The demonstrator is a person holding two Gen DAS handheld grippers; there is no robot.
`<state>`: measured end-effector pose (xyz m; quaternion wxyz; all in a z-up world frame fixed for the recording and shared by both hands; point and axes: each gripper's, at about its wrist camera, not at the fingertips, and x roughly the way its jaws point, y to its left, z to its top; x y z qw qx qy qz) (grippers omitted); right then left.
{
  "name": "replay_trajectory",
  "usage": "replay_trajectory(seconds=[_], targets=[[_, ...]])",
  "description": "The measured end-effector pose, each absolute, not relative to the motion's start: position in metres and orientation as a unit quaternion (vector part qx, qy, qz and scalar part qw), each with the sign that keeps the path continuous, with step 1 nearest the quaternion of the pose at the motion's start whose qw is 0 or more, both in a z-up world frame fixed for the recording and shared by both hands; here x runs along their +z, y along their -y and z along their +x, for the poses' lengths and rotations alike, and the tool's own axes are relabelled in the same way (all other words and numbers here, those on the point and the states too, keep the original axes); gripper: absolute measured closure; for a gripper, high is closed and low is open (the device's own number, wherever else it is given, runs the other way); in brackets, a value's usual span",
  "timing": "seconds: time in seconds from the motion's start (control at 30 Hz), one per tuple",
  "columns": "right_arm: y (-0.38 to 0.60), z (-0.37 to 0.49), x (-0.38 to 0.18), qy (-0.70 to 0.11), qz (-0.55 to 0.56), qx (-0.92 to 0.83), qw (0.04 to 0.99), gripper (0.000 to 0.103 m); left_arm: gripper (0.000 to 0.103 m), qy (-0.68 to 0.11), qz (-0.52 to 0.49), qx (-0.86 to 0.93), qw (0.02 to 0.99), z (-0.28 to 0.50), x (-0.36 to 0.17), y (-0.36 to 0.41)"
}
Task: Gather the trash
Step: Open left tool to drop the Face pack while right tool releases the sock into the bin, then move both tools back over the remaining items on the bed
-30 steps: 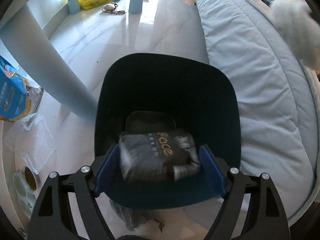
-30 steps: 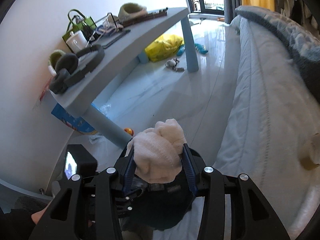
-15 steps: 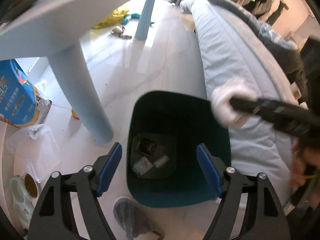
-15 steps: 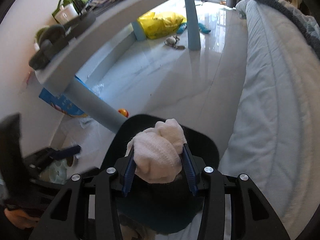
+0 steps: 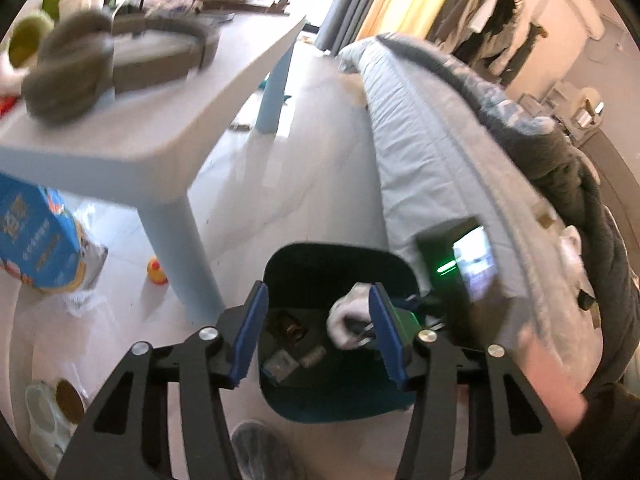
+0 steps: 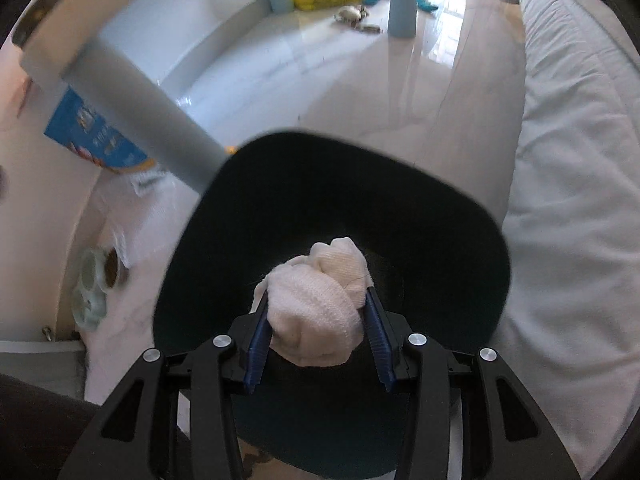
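Note:
A dark teal trash bin (image 5: 344,408) stands on the floor between the table leg and the bed; small trash pieces (image 5: 286,360) lie at its bottom. My left gripper (image 5: 316,332) is open and empty, raised above the bin. My right gripper (image 6: 316,316) is shut on a crumpled white cloth wad (image 6: 320,300) and holds it over the bin's opening (image 6: 440,216). In the left wrist view the wad (image 5: 344,316) and the right gripper show inside the bin's mouth.
A light blue table (image 5: 160,128) with headphones (image 5: 68,72) stands left, its leg (image 5: 180,248) beside the bin. A blue bag (image 5: 36,240), a rubber duck (image 5: 156,272) and a pet bowl (image 6: 94,284) lie on the floor. The bed (image 6: 568,160) is right.
My left gripper, empty since letting its pack fall into the bin, has risen and tilted up. My right gripper has brought the cloth wad down over the bin's mouth.

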<state>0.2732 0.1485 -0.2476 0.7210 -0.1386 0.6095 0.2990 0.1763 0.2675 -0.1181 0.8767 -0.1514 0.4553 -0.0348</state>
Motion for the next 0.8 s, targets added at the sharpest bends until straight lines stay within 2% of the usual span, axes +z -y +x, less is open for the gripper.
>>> replay_trajectory(seconds=[0.2, 0.27, 0.33, 0.53, 0.8], targets=[[-0.152, 0.267, -0.265, -0.622, -0.159, 0.285, 0.712, 0.049, 0.059, -0.418, -0.140, -0.034, 0.897, 0.168, -0.084, -0.263], [-0.154, 0.267, -0.271, -0.629, -0.160, 0.281, 0.707, 0.041, 0.059, -0.407, -0.139, -0.028, 0.902, 0.166, -0.074, -0.263], [-0.155, 0.265, -0.275, -0.633, -0.162, 0.284, 0.702, 0.038, 0.059, -0.393, -0.140, -0.027, 0.908, 0.165, -0.060, -0.262], [-0.157, 0.258, -0.256, -0.614, -0.166, 0.310, 0.707, 0.038, 0.059, -0.345, -0.131, -0.037, 0.929, 0.160, -0.015, -0.251], [-0.141, 0.250, -0.192, -0.550, -0.145, 0.352, 0.743, 0.038, 0.058, -0.288, -0.121, -0.061, 0.948, 0.150, 0.025, -0.222]])
